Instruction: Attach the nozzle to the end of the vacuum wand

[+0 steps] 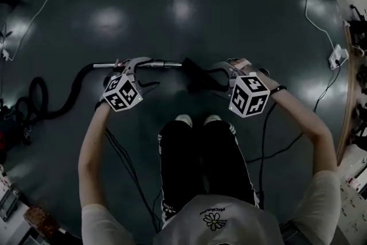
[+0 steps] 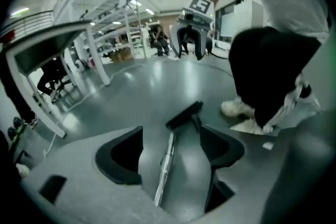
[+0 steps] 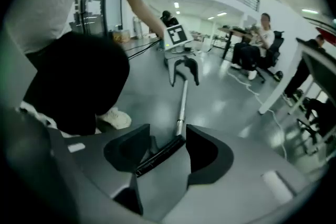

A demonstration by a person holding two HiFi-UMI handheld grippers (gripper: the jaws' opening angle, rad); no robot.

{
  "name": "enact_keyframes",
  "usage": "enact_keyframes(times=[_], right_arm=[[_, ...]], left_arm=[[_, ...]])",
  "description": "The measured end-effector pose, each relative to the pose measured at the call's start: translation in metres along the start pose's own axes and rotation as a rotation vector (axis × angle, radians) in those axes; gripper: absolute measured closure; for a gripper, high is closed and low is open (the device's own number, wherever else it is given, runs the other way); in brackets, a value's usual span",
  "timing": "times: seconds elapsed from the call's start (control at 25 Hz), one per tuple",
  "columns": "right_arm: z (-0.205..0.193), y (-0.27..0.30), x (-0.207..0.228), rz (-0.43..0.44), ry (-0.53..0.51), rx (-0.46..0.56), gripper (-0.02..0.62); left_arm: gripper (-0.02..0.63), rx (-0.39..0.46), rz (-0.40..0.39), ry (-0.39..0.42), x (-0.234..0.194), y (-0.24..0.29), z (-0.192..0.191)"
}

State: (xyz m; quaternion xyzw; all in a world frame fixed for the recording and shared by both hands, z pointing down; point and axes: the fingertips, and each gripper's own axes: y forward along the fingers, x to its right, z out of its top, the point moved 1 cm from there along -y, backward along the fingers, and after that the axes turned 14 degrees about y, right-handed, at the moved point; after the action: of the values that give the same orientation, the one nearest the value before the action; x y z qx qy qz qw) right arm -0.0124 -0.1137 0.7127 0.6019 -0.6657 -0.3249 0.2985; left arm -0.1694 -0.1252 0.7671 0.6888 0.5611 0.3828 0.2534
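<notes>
A chrome vacuum wand (image 1: 156, 64) lies on the dark floor in front of the person's feet. A black nozzle (image 1: 194, 74) sits at its right end, and the two look joined. My left gripper (image 1: 150, 74) hovers over the wand. In the left gripper view its jaws (image 2: 170, 136) stand wide apart, with the wand (image 2: 165, 162) on the floor between them, untouched, running on to the nozzle (image 2: 185, 115). My right gripper (image 1: 207, 81) hangs over the nozzle. Its jaws (image 3: 168, 136) are open, and between them show the nozzle (image 3: 160, 155) and the wand (image 3: 181, 105).
A black hose (image 1: 60, 101) curls away from the wand's left end. The person's white shoes (image 1: 195, 120) stand just behind the nozzle. White cables (image 1: 309, 8) and a power strip (image 1: 338, 55) lie at the far right. Desks with seated people (image 3: 257, 44) stand further off.
</notes>
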Motion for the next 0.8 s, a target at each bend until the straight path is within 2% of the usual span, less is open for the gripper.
enact_keyframes(times=[0.08,0.16,0.32,0.36,0.44,0.52,0.56,0.64,0.68,0.8], right_arm=[[-0.058,0.091,-0.011,0.078,-0.087,-0.047,0.38],[-0.099,0.161,-0.021,0.146,-0.15,-0.079,0.38],[-0.153,0.234,-0.044,0.224,-0.228,-0.187,0.365],[-0.164,0.244,-0.046,0.211,-0.257,-0.229,0.365],[-0.175,0.26,-0.038,0.118,-0.342,-0.271,0.339],[-0.174,0.271,-0.023,-0.012,-0.396,-0.26,0.404],[-0.174,0.273,-0.016,-0.052,-0.368,-0.258,0.398],[-0.172,0.273,-0.006,-0.078,-0.232,-0.249,0.4],[-0.172,0.271,-0.002,-0.083,-0.163,-0.232,0.402],[-0.178,0.266,0.011,-0.137,-0.033,-0.185,0.403]], left_arm=[[0.264,-0.092,-0.081,0.074,0.025,0.076,-0.078],[0.261,-0.169,-0.119,0.152,0.035,0.131,-0.133],[0.269,-0.291,-0.136,0.254,0.042,0.194,-0.192],[0.296,-0.31,-0.133,0.261,0.043,0.202,-0.199],[0.305,-0.329,-0.139,0.254,0.04,0.207,-0.208],[0.308,-0.325,-0.158,0.238,0.04,0.205,-0.21],[0.308,-0.311,-0.159,0.232,0.04,0.205,-0.209],[0.325,-0.261,-0.126,0.208,0.035,0.206,-0.207],[0.4,-0.234,-0.097,0.185,0.032,0.206,-0.206],[0.401,-0.197,-0.053,0.126,0.028,0.208,-0.21]])
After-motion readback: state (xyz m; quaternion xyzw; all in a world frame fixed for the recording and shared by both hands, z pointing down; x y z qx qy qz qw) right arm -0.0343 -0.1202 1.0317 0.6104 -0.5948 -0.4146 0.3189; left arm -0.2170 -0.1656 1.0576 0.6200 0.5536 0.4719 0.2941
